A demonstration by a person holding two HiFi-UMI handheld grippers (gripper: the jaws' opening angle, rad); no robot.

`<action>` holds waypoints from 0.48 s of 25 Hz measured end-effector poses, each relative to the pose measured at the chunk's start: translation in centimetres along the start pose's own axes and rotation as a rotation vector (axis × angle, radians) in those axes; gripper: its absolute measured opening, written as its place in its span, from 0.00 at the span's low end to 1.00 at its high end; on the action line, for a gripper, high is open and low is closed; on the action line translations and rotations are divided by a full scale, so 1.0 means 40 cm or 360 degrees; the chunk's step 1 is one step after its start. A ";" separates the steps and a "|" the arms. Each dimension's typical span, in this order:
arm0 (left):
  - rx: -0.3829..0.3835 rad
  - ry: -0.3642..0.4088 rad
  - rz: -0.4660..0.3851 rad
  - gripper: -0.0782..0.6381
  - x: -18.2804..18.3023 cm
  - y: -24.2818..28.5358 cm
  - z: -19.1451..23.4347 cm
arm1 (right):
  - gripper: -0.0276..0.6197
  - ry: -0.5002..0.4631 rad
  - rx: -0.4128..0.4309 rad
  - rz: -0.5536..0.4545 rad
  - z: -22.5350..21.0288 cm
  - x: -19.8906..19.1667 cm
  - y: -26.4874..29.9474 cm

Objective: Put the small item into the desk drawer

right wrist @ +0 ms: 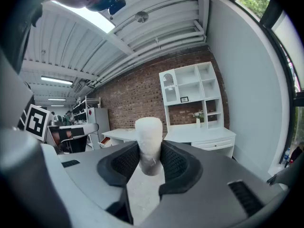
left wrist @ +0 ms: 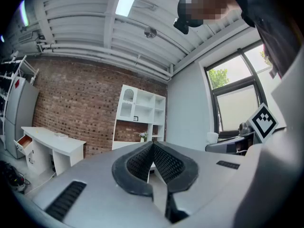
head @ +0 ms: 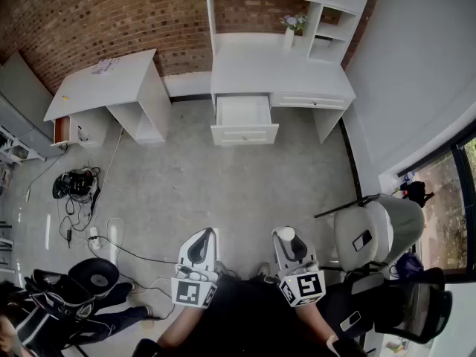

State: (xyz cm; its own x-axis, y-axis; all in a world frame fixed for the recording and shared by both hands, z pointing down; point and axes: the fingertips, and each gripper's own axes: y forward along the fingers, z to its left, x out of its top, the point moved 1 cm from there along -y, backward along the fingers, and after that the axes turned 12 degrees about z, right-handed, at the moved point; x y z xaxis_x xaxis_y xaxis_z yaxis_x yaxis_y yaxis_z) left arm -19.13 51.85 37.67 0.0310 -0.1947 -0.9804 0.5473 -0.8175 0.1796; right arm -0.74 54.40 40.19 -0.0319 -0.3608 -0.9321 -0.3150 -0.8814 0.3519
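I hold the small item (right wrist: 149,141), a white, slightly rough cylinder, upright in the right gripper (right wrist: 151,158). Its two black ribbed pads are clamped on the lower part of the item, one on each side, and the top stands out above them. In the head view it shows as a pale round cap at the tip of this gripper. The left gripper (left wrist: 152,144) is closed, its pads meet at the tips and nothing is between them. Both grippers point level, side by side but apart, toward 12 o'clock. The white desk (head: 282,76) stands there against the brick wall (head: 111,13), well apart from the grippers across the grey floor (head: 223,184). Its drawer (head: 244,114) is pulled out toward me. On the desk, at the foot of the white shelves (head: 327,6), stands a white vase with flowers (head: 292,28). At 10 o'clock is a second white desk (head: 104,84), with a small brown drawer (head: 62,129) open at its left end. At 9 o'clock black cables (head: 74,184) lie on the floor, and at 3 o'clock there is a grey chair (head: 379,233). For writing, I find only the black-and-white square patterns on the marker cube (head: 193,291) of the left gripper and the marker cube (head: 303,287) of the right one. The small framed picture (right wrist: 184,99) on the shelves is too small to read.
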 end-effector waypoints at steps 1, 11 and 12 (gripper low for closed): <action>0.0002 0.0000 0.0003 0.14 0.002 0.000 -0.002 | 0.27 -0.0001 0.0004 0.0001 0.000 0.001 -0.001; -0.0015 0.0016 0.0005 0.14 0.004 -0.011 -0.052 | 0.27 -0.0002 0.0047 -0.0022 -0.004 -0.012 -0.038; -0.0017 0.0018 0.0004 0.14 0.004 -0.011 -0.059 | 0.27 -0.0001 0.0051 -0.0024 -0.006 -0.015 -0.043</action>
State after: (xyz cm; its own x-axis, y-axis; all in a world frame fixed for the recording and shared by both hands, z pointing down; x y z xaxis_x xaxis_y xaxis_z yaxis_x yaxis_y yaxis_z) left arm -17.39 53.47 37.25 0.0418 -0.1906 -0.9808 0.5562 -0.8110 0.1813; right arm 0.05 56.05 40.17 -0.0275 -0.3475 -0.9373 -0.3456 -0.8765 0.3351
